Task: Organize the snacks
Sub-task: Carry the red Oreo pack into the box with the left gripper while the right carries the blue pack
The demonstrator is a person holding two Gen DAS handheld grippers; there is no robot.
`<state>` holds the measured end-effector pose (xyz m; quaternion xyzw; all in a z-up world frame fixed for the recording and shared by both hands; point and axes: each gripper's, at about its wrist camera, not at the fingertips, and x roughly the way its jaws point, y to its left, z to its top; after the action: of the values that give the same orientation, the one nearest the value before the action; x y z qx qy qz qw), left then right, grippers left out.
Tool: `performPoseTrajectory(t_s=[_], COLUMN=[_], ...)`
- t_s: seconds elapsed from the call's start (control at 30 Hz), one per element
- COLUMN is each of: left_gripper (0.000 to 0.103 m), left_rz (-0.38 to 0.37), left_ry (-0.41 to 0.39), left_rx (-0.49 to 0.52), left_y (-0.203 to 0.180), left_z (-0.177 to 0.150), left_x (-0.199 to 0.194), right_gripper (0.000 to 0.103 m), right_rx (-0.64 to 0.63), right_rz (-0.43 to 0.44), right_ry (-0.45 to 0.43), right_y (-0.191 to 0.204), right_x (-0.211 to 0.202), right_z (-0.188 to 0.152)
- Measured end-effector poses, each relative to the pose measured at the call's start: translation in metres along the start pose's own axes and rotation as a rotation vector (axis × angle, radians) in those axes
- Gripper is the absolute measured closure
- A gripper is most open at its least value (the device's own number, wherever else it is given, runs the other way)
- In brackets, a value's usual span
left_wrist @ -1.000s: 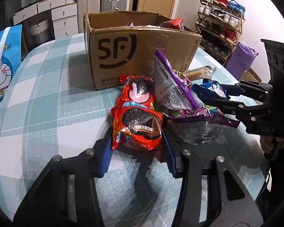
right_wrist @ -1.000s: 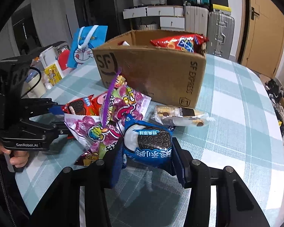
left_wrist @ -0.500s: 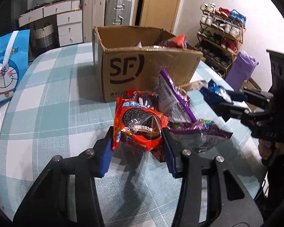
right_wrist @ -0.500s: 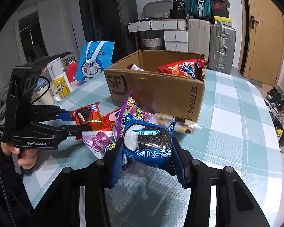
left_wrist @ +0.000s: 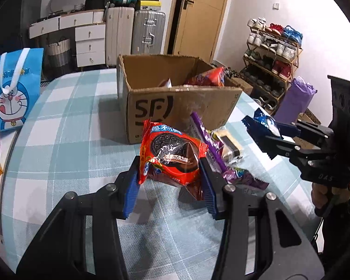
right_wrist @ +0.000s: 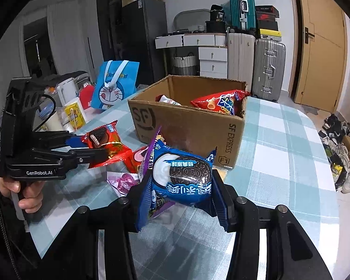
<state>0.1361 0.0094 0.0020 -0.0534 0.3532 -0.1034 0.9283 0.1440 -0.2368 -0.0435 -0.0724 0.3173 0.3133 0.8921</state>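
Progress looks partial: at lower centre of the left wrist view the left gripper (left_wrist: 170, 177) pinches a red Oreo pack (left_wrist: 170, 154) clear of the checked table (left_wrist: 58, 140), while the open cardboard box (left_wrist: 175, 107) above it already holds a red chip bag (left_wrist: 207, 78) and what may be a white packet, too hidden to name. Right of the red pack, a purple wrapper (left_wrist: 210, 144) and a clear-wrapped biscuit pack (left_wrist: 228, 144) lie loose on the table just in front of the box, not yet put away. At the right edge of that view the right gripper (left_wrist: 263, 135) is clamped on a blue Oreo pack (left_wrist: 263, 122), also in the air and short of the box, so two packs are in hand and at least two remain.
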Motion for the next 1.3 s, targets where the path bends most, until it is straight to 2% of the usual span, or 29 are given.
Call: performPoseTrajectory(t_s=[0.27,0.67,1.3], left_gripper=[0.059,0.059,0.059], left_rz=[0.014,0.013,0.023], left_ry=[-0.059,-0.101,-0.068], left_rx=[-0.032,-0.055,-0.057], left_y=[0.001,0.001,-0.003], left_z=[0.011,0.044,0.096], left_x=[-0.024,-0.041,0.005], right_gripper=[0.056,0.056,0.056], right_rx=[0.042,0.066,0.087], right_rz=[-0.019,-0.043,-0.034], right_ry=[-0.034,-0.072,-0.09], right_y=[-0.006,-0.015,-0.032], right_x=[-0.008,-0.014,0.009], right_z=[0.007,0.047,0.093])
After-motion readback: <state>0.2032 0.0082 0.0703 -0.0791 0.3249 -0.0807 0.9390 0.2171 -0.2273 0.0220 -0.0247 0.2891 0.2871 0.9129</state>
